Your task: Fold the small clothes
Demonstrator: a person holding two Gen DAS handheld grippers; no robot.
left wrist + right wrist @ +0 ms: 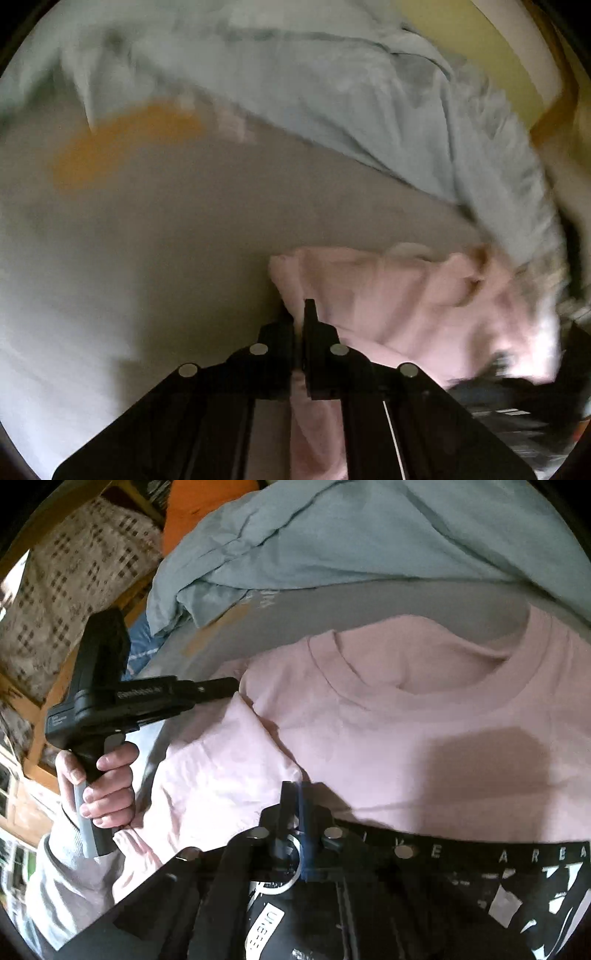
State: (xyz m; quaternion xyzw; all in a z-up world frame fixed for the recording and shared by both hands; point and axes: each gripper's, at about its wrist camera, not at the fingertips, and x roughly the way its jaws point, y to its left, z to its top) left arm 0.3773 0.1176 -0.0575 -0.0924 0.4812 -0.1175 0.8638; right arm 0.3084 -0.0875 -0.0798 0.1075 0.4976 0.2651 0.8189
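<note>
A small pink T-shirt (406, 716) lies on the grey surface, its round collar toward the far side. My left gripper (299, 314) is shut on the pink T-shirt's (388, 295) shoulder edge; in the right wrist view its fingers (221, 685) pinch the shirt's left shoulder. My right gripper (293, 794) is shut at the shirt's near edge, beside the left sleeve (221, 775); whether cloth is between its jaws does not show. The left wrist view is motion-blurred.
A light blue garment (369, 535) is heaped behind the pink shirt and also shows in the left wrist view (295, 74). A black printed mat (480, 886) lies under the shirt's near edge. An orange item (122, 144) lies far left. A checked cushion (74, 572) is at left.
</note>
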